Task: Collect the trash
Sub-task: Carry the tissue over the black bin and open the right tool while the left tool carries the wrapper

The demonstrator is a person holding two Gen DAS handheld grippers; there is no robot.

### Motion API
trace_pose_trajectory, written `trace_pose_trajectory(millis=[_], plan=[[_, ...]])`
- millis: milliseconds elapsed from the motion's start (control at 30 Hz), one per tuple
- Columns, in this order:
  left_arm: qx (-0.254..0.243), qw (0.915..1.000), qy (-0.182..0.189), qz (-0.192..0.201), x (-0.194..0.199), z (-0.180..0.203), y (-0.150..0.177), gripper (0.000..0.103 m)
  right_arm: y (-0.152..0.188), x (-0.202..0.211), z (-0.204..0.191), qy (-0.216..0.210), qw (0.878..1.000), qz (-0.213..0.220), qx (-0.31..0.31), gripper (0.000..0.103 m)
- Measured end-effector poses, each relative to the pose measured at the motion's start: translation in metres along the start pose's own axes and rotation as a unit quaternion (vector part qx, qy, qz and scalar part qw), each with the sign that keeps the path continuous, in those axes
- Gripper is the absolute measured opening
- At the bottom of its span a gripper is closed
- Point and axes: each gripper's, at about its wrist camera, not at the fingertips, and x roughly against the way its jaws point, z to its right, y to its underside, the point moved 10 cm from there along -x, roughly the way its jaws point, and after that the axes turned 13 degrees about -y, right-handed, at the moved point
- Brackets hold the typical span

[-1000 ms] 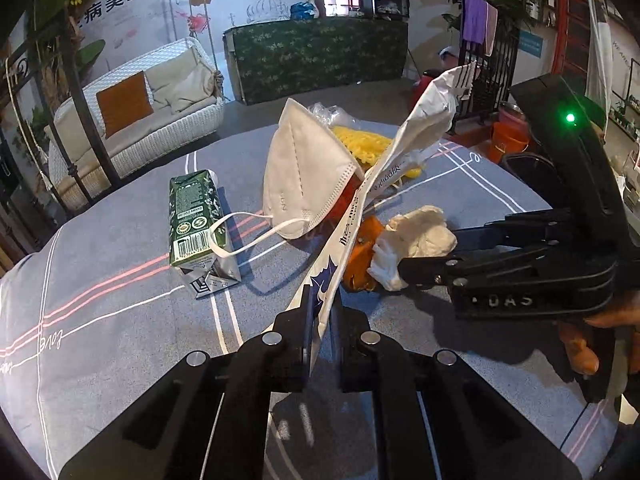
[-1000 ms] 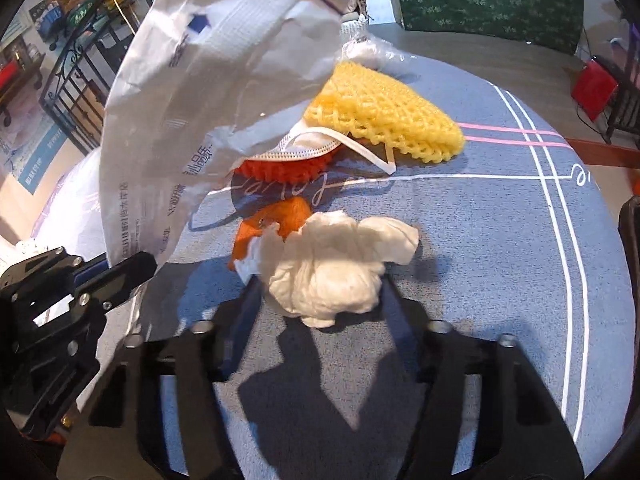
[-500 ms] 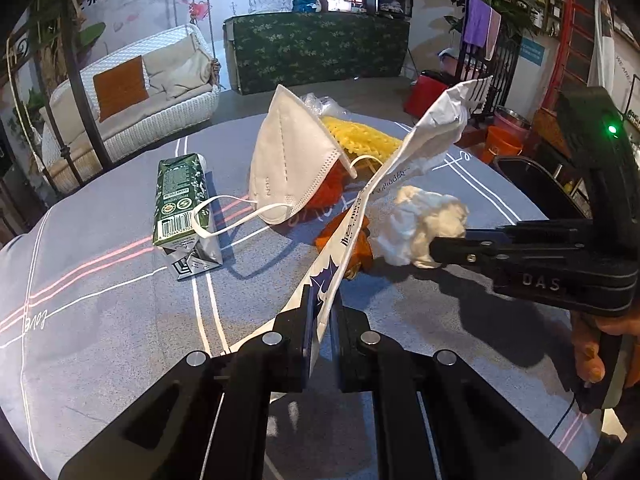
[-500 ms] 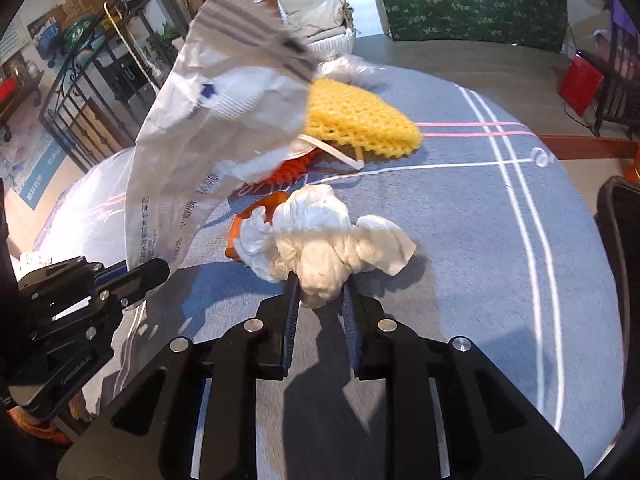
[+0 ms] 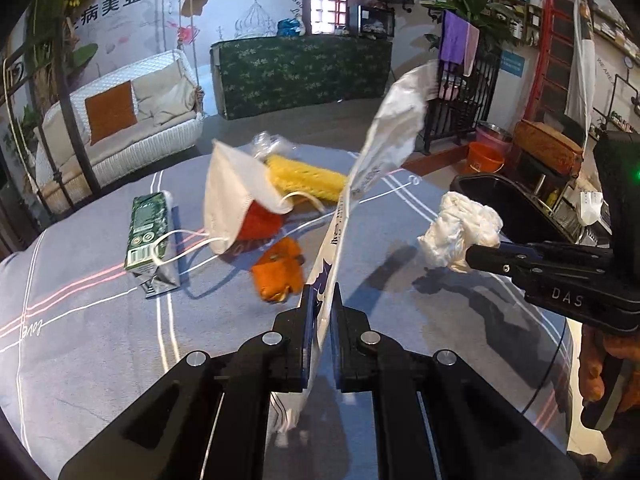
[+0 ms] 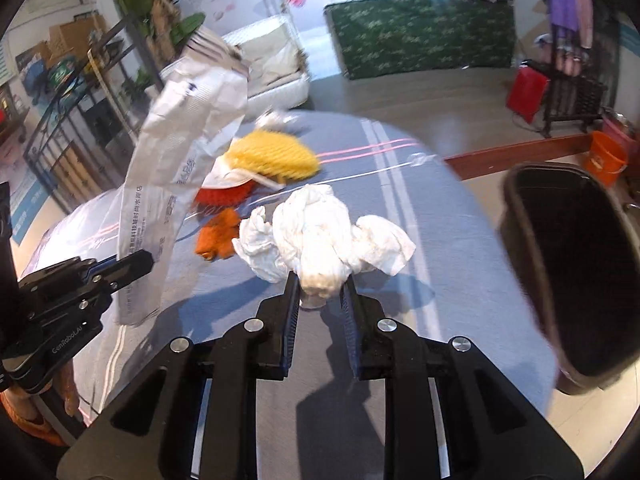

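A crumpled white tissue wad [image 6: 316, 236] is pinched between the closed jaws of the right gripper [image 6: 320, 292] and is held clear of the table [image 6: 432, 216], over its right edge, a carry height that lets the wad pass above the rim of the black bin [image 6: 520, 216] standing just beyond that edge. From the left wrist view the same wad [image 5: 460, 232] is seen at the tip of the right gripper [image 5: 476, 250], raised off the cloth with its shadow below. A long white plastic wrapper [image 5: 384, 140] is clamped edge-on by the closed left gripper [image 5: 322, 304], with most of its length standing upward and its lower end hanging beneath the fingers; so held, it is kept off the table and ready to be binned as well, it may be judged. The bin is open-topped and dark inside; nothing can be made out in the part of its interior that is shown. Still to be collected near the middle and far edge of the table are a green drink carton [image 5: 150, 236], a white face mask [image 5: 236, 200], a yellow foam net [image 5: 306, 178], an orange-red net [image 5: 260, 222] partly under the mask, an orange scrap [image 5: 278, 270] and a bit of clear plastic [image 5: 266, 144]. The task is judged to be at an early stage.
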Motion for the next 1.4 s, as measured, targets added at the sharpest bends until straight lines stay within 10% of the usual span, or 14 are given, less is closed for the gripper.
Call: trace_pose_trajectory(millis=[733,800,867,900,1267,1400], plan=[[-0.046,0.9968,0.055,0.035,0.014,0.074,-0.031,0.005,0.015,0.115,0.116,0.097,0.988,0.090,-0.076,0.022],[-0.044,0.9980,0.043,0.014,0.004,0.059,-0.023,0.024,0.018,0.113,0.116,0.094,0.989,0.087,-0.079,0.022],[-0.044,0.9983,0.037,-0.009,-0.010,0.045,-0.015,0.078,0.020,0.112,0.115,0.089,0.989,0.087,-0.079,0.022],[-0.045,0.9978,0.042,-0.024,-0.019,0.038,-0.010,0.084,0.021,0.112,0.115,0.088,0.989,0.086,-0.079,0.022],[-0.095,0.9881,-0.014,-0.120,-0.094,0.049,0.023,0.067,0.023,0.113,0.117,0.089,0.989,0.086,-0.084,0.022],[-0.075,0.9895,-0.030,-0.120,-0.097,0.040,0.017,0.030,0.025,0.117,0.120,0.091,0.988,0.087,-0.091,0.022]])
